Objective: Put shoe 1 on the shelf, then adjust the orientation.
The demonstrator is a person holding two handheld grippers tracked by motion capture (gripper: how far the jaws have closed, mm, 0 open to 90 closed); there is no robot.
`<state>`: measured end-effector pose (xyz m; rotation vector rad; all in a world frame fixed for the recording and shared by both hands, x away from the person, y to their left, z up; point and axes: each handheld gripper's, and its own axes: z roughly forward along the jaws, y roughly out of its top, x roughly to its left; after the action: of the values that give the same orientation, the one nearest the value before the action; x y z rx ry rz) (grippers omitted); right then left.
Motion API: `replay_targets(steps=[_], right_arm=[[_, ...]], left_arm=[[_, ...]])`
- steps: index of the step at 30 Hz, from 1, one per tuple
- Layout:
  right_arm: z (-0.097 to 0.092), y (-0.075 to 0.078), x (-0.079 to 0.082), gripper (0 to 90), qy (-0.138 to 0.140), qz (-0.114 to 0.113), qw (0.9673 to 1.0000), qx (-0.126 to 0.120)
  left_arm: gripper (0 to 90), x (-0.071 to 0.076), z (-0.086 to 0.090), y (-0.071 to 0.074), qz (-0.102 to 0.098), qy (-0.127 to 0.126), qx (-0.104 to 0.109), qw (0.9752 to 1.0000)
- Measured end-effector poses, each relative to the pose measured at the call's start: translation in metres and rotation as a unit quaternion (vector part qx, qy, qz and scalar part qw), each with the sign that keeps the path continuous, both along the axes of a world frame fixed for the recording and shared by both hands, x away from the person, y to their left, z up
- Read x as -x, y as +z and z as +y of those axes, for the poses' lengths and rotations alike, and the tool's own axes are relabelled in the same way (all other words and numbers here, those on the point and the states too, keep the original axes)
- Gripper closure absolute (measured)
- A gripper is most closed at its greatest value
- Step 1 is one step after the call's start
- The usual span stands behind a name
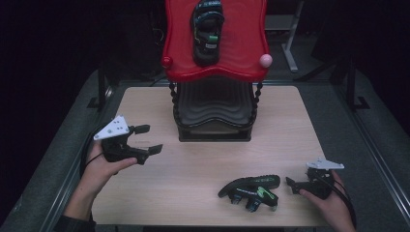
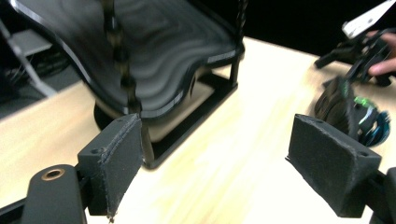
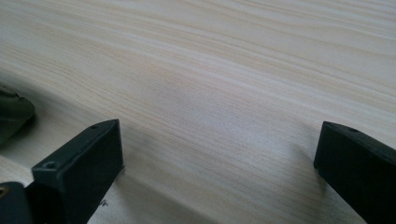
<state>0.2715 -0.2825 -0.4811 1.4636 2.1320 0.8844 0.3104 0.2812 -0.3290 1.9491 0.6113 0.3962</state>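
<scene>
Here, at the left of the high view, the left gripper [image 1: 146, 138] hangs over the pale wooden table [image 1: 290, 121], jaws spread wide and empty. At centre stands a two-tier rack with a red wavy top shelf [image 1: 241, 48] carrying one black sandal [image 1: 207, 31]. Lower right of centre, a second black sandal with green trim [image 1: 251, 190] lies on the table. Just right of it, the right gripper [image 1: 293, 184] rests low, jaws released, holding nothing.

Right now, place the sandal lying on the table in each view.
High view: sandal at bottom centre-right, just left of the right gripper.
Left gripper view: right edge, below the right gripper.
Right gripper view: dark sliver at left edge, likely it.
Shared landmark: wooden table.
</scene>
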Motion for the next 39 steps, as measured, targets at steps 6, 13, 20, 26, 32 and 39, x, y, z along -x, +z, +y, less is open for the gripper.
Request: replay_targets(steps=[6, 13, 20, 26, 32, 39], right_arm=[[0.0, 0.0, 0.0, 0.8, 0.0, 0.0, 1.0, 0.0], [0.0, 0.0, 0.0, 0.7, 0.0, 0.0, 1.0, 0.0], [0.0, 0.0, 0.0, 0.8, 0.0, 0.0, 1.0, 0.0], [-0.001, 0.005, 0.003, 17.1, 0.012, 0.002, 0.9999, -0.001], [-0.006, 0.014, 0.007, 41.9, 0.033, 0.003, 0.999, -0.029], [-0.004, 0.042, 0.017, 82.9, 0.082, -0.038, 0.9923, -0.086]], left_arm=[[16.7, 0.005, 0.007, -0.03, 0.026, 0.009, -0.015, 0.9995], [16.7, 0.013, 0.014, -0.067, 0.053, 0.03, -0.065, 0.996], [16.7, 0.017, 0.012, -0.106, 0.094, 0.039, -0.103, 0.9894], [16.7, 0.016, 0.012, -0.123, 0.103, 0.051, -0.131, 0.9847], [16.7, 0.013, 0.017, -0.131, 0.1, 0.079, -0.148, 0.9808], [14.5, 0.01, 0.024, -0.14, 0.119, 0.102, -0.133, 0.9787]])
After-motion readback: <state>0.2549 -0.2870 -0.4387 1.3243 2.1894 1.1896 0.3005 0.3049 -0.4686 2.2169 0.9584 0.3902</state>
